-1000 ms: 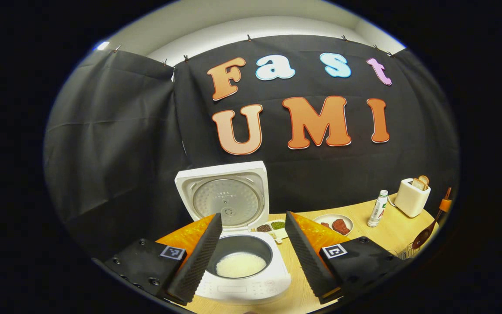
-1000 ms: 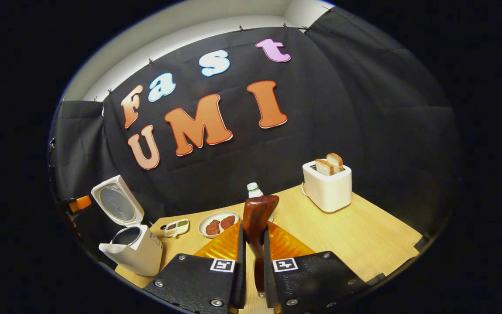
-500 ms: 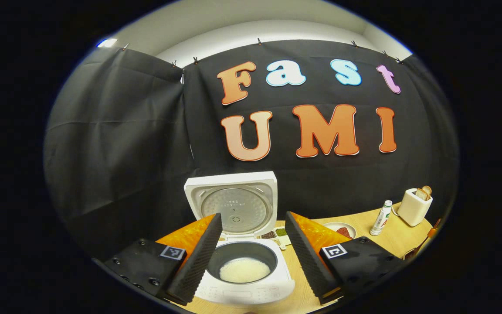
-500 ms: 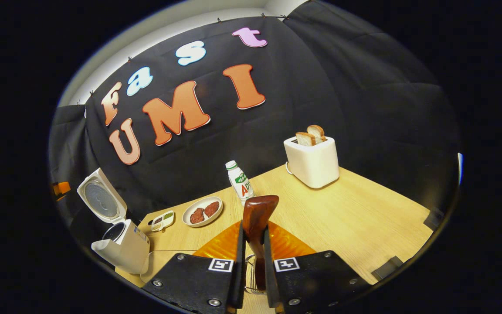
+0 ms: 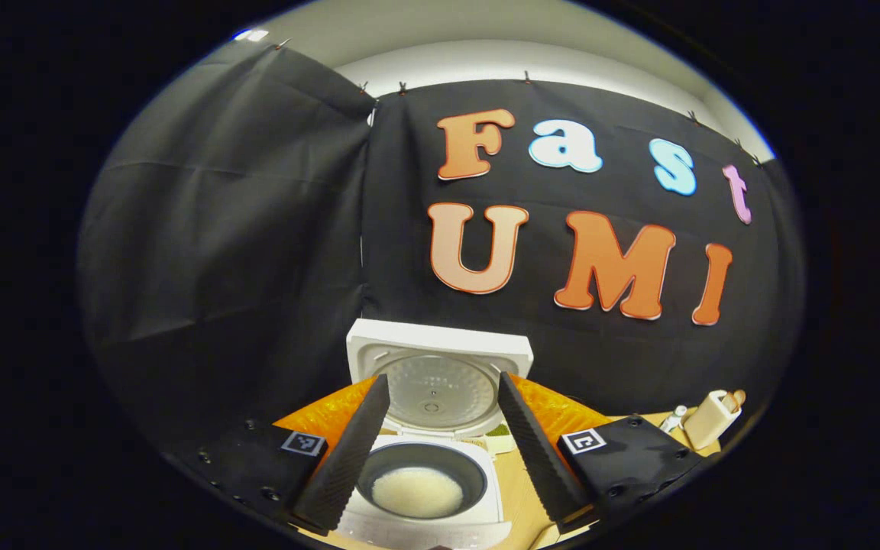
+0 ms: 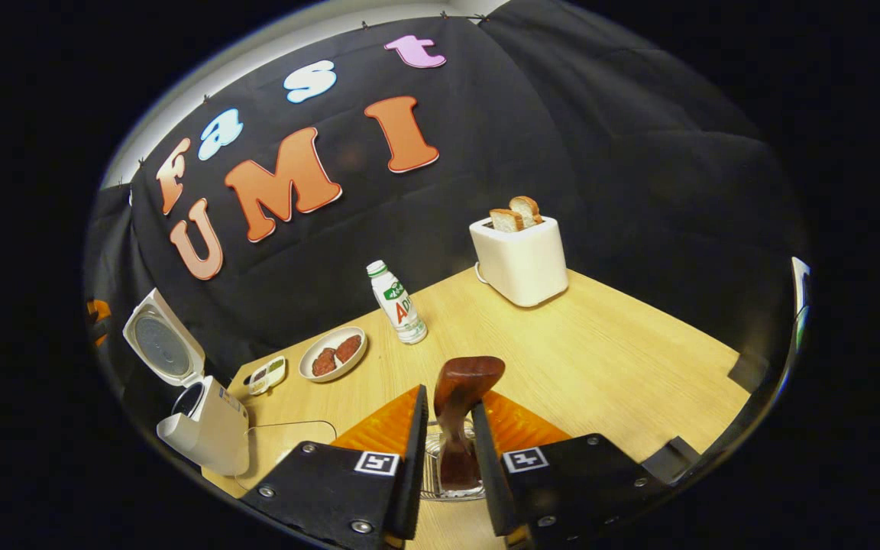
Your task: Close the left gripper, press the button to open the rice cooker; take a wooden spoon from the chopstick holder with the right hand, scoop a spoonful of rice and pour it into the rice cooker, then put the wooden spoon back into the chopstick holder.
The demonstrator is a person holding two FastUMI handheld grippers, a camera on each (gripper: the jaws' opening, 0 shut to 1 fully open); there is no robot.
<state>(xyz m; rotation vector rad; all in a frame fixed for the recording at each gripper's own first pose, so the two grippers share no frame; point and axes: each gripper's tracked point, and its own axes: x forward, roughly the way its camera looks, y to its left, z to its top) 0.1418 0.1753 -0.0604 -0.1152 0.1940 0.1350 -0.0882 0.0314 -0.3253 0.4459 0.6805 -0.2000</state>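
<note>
Wooden spoon [image 6: 461, 405], dark brown, stands upright in the wire chopstick holder [image 6: 432, 477] between my right gripper [image 6: 444, 458]'s narrowly parted, loosening fingers; my left gripper [image 5: 432, 451] hangs wide over the open white rice cooker [image 5: 425, 489].

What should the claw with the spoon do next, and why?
Probably lift the right claw straight away from the wooden spoon. Its handle stands in the wire chopstick holder, a gap shows beside it, and rice lies in the open rice cooker, so the spoon seems put back.
</note>
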